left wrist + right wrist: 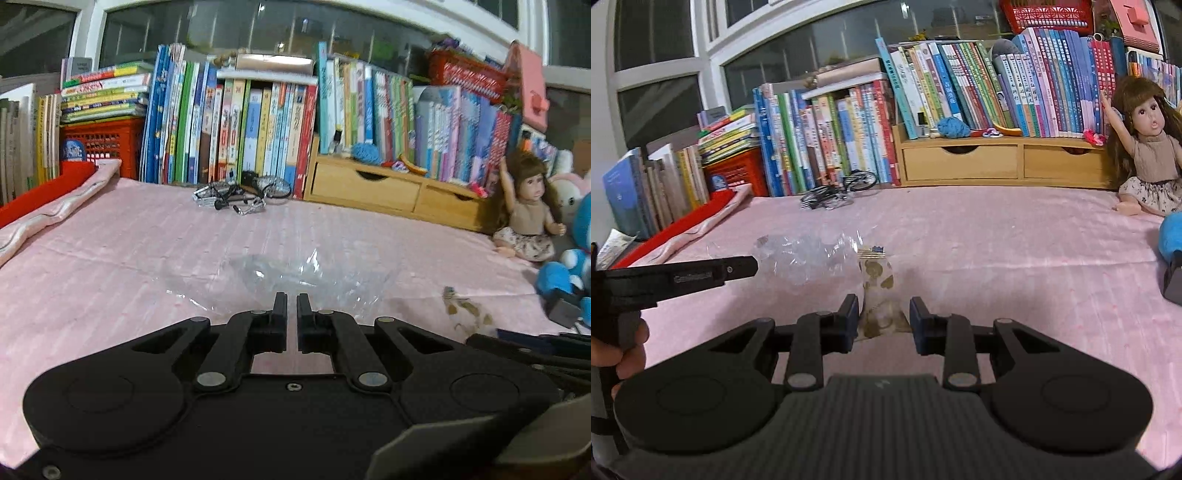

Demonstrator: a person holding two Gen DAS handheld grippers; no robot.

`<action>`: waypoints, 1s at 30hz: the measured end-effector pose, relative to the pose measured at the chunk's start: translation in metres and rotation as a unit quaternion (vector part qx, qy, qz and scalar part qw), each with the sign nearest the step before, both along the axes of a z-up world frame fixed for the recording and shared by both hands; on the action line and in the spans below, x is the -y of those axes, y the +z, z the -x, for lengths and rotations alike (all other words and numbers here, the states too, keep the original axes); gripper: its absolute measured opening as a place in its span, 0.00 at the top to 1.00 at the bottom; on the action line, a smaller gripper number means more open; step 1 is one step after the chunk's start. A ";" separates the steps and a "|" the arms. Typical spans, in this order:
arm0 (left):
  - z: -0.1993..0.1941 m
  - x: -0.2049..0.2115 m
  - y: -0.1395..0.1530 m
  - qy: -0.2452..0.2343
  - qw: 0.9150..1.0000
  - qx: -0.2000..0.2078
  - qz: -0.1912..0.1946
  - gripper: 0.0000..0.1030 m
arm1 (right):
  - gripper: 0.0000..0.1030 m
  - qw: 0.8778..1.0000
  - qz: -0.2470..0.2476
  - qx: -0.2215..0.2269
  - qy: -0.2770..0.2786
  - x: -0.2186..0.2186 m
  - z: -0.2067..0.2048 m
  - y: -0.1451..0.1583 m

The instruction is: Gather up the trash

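A crumpled clear plastic bag (284, 277) (801, 258) lies on the pink tablecloth (110, 266). My left gripper (291, 301) is closed to a narrow slit over the bag's near edge, and from the side its tip (753, 266) touches the bag. A beige snack wrapper (877, 280) with gold hearts lies to the right of the bag, also seen at the lower right as the wrapper (467, 312). My right gripper (884, 314) is open, its blue-padded fingers standing on either side of the wrapper's near end. A hand (628, 354) holds the left gripper's handle.
Rows of books (942, 96) and a wooden drawer organiser (997, 162) line the back. A toy bicycle (838, 192) lies near them. A doll (1145, 147), a blue plush toy (1172, 232) and a dark block (1174, 280) sit at the right; a red and pink folded cloth (694, 225) sits left.
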State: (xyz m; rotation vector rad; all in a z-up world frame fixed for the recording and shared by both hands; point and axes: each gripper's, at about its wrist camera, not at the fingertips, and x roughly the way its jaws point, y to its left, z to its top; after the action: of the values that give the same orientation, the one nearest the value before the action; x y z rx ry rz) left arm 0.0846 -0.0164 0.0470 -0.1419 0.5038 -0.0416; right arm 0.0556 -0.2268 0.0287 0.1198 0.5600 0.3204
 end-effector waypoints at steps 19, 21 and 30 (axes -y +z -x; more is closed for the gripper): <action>0.039 -0.043 -0.011 0.089 0.991 0.005 0.101 0.10 | 0.54 1.000 0.007 -0.005 0.007 -0.014 0.035 -0.017; 0.026 -0.049 -0.018 0.126 0.983 -0.011 0.131 0.08 | 0.52 1.000 0.001 -0.009 0.003 -0.013 0.032 -0.020; -0.012 -0.054 -0.048 0.199 0.962 -0.037 0.185 0.14 | 0.45 1.000 -0.008 -0.012 -0.004 -0.009 0.027 -0.028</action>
State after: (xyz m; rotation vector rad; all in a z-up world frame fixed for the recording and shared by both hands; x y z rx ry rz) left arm 0.0964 0.0380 -0.0013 -0.6103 0.5310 0.2662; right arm 0.0282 -0.2179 0.0006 0.1405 0.5806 0.3165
